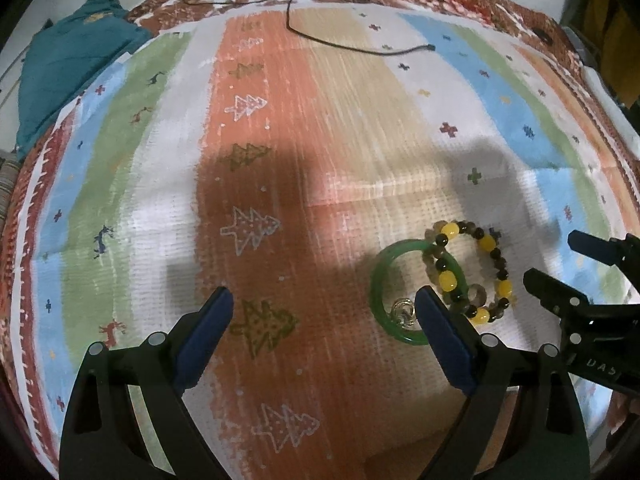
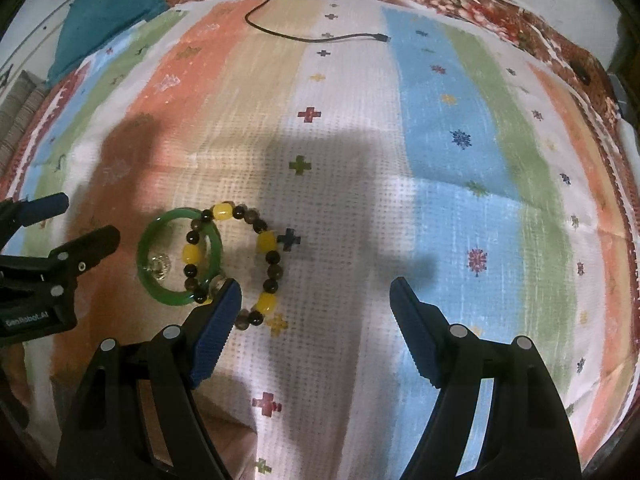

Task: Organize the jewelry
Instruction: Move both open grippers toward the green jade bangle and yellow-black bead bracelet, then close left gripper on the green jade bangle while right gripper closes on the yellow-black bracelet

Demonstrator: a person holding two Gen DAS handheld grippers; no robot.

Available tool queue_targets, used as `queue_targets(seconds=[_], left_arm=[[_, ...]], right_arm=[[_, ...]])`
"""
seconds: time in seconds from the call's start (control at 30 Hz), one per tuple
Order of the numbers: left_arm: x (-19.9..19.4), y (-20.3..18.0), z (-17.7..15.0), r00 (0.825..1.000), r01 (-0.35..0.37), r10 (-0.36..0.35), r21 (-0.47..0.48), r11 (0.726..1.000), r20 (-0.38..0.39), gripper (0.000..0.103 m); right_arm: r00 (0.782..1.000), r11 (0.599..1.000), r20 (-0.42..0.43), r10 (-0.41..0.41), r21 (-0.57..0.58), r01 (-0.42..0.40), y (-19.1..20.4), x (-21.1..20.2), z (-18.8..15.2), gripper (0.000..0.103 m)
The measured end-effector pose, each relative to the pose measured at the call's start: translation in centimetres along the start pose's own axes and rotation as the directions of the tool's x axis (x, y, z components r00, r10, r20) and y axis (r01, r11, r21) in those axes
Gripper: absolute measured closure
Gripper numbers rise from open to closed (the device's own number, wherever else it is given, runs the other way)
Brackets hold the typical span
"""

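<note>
A green bangle (image 1: 378, 280) (image 2: 146, 268) lies flat on the striped cloth, with a small silver ring (image 1: 402, 312) (image 2: 160, 266) inside it. A bracelet of yellow and dark beads (image 1: 486, 242) (image 2: 266, 242) overlaps the bangle's right side. My left gripper (image 1: 324, 300) hovers open above the cloth with nothing between its fingers; its right finger covers part of the bangle. My right gripper (image 2: 316, 290) is open too, empty, with its left finger over the lower edge of the bangle and bracelet. Each gripper shows at the edge of the other's view.
The striped cloth (image 1: 352, 128) (image 2: 440, 128) covers a bed with a brown patterned sheet (image 2: 480, 0). A black cable (image 1: 360, 46) (image 2: 320, 38) lies at the far side. A teal garment (image 1: 68, 60) (image 2: 108, 8) sits at the far left.
</note>
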State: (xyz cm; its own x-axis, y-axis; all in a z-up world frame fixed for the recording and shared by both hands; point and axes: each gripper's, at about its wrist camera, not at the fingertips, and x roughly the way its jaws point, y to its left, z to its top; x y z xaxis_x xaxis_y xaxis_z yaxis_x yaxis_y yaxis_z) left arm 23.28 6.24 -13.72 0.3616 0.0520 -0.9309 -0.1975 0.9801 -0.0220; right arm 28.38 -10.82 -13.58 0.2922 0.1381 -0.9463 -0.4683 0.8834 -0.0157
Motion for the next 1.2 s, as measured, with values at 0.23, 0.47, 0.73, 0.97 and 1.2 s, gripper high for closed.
queue_targets(seconds=[0.23,0.47,0.73,0.97,1.2], left_arm=[[1.5,-0.4,0.3,0.999,0.007,-0.007,0.016,1.000,-0.034,0.016],[2.7,-0.4,0.6,0.999,0.000,0.001,0.014,1.000,-0.054,0.020],[4.4,-1.1,0.7,0.997,-0.018,0.023,0.072,0.997,-0.069,0.026],[4.8,-1.2,0.4,0.997,-0.026,0.032,0.094,0.995,-0.066,0.029],[4.2,-1.5,0.3,0.996,-0.024,0.033,0.102,0.995,-0.085,0.067]], right_arm=[[1.000,1.000,-0.021,0.006,-0.003,-0.006,0.0,1.0,0.4,0.027],[0.999,1.000,-0.053,-0.011,-0.005,0.010,-0.3,2.7,0.4,0.027],[0.998,1.000,-0.059,-0.015,-0.019,0.014,-0.2,3.4,0.5,0.029],[0.996,0.998,-0.066,-0.053,-0.048,0.050,0.5,4.2,0.7,0.037],[0.998,0.999,-0.048,-0.046,-0.026,0.044,-0.1,3.8,1.1,0.086]])
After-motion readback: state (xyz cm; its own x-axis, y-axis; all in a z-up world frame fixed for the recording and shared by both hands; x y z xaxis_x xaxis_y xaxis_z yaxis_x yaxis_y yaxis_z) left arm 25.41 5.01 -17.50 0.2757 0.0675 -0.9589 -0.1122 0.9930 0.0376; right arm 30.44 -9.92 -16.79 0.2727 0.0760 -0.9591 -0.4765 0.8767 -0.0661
